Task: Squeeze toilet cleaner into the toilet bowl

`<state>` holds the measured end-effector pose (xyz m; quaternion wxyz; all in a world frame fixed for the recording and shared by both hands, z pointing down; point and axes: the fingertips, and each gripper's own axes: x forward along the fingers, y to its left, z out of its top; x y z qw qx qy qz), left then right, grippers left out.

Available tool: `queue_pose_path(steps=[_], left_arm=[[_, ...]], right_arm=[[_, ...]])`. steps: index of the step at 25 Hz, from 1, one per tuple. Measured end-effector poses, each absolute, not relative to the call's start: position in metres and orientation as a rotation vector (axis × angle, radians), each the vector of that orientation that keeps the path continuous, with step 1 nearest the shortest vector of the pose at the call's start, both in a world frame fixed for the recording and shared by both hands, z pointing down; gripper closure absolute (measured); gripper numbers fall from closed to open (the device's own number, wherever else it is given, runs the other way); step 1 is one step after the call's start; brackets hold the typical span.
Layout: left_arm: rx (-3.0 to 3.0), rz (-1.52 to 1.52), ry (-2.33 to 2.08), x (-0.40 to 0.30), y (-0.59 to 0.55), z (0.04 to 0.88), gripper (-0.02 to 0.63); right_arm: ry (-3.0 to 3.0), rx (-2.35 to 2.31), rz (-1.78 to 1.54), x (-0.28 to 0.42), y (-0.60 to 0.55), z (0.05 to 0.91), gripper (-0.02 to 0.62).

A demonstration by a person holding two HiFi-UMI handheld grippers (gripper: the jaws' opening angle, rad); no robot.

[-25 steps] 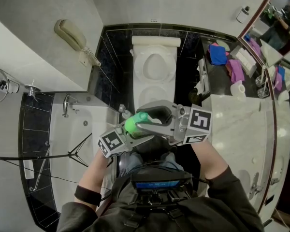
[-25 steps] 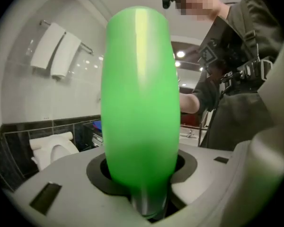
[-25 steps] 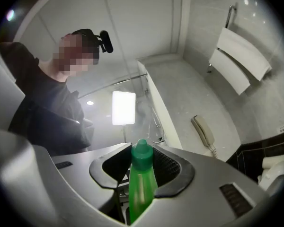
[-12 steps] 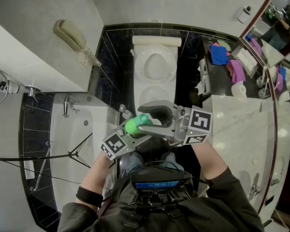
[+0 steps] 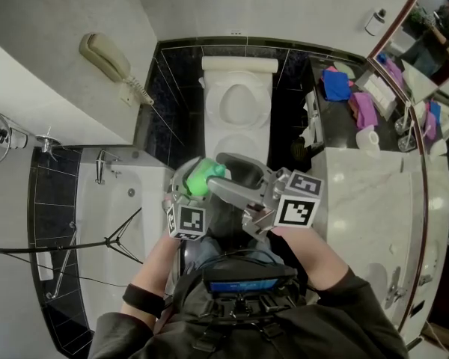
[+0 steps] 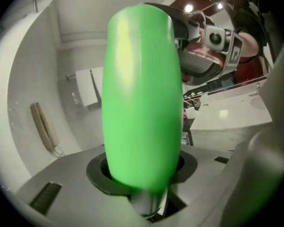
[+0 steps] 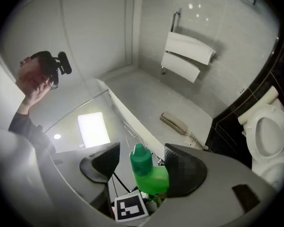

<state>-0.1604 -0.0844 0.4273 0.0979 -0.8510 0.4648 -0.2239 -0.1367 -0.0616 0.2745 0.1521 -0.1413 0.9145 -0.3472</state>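
Left gripper (image 5: 188, 189) clamps green toilet cleaner bottle (image 5: 200, 178) mid-body, in air, short of toilet bowl (image 5: 238, 105). Right gripper (image 5: 218, 173) jaws just opened wide; cap (image 7: 140, 157) between, not pressed. Bottle likely light, soft-walled, slick: hold mid-body, moderate force.

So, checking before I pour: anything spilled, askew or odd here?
Nothing stands out. The green bottle sits capped in the left gripper, and the toilet is open with no spill visible.

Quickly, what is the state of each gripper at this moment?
Left gripper: closed on the green bottle.
Right gripper: open, jaws just opened wider; the bottle's cap stands between them, not gripped.
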Motion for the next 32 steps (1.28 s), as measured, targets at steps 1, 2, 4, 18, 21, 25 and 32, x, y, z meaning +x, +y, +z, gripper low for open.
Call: queue_pose_path(steps=[1, 2, 4, 18, 21, 25, 32], left_arm=[[-2.477, -0.664, 1.413, -0.164, -0.088, 0.424, 0.411], [-2.446, -0.668, 1.434, -0.167, -0.091, 0.422, 0.411], [-2.419, -0.678, 1.447, -0.169, -0.095, 0.421, 0.411], [-2.424, -0.711, 1.433, -0.172, -0.088, 0.426, 0.411], [-2.514, -0.694, 1.380, -0.163, -0.082, 0.424, 0.411], [-2.678, -0.691, 1.211, -0.149, -0.065, 0.433, 0.411], [-3.011, -0.584, 0.769, -0.110, -0.022, 0.416, 0.411]], right_arm=[[2.605, -0.416, -1.029, -0.137, -0.061, 0.275, 0.279], [2.591, -0.423, -1.052, -0.138, -0.059, 0.275, 0.279], [2.570, -0.433, -1.083, -0.139, -0.058, 0.275, 0.281], [2.610, -0.506, -1.044, -0.142, -0.058, 0.278, 0.448], [2.633, -0.473, -0.991, -0.140, -0.056, 0.275, 0.448], [2.697, -0.399, -0.877, -0.140, -0.052, 0.269, 0.446], [2.819, -0.146, -0.595, -0.140, -0.029, 0.253, 0.442]])
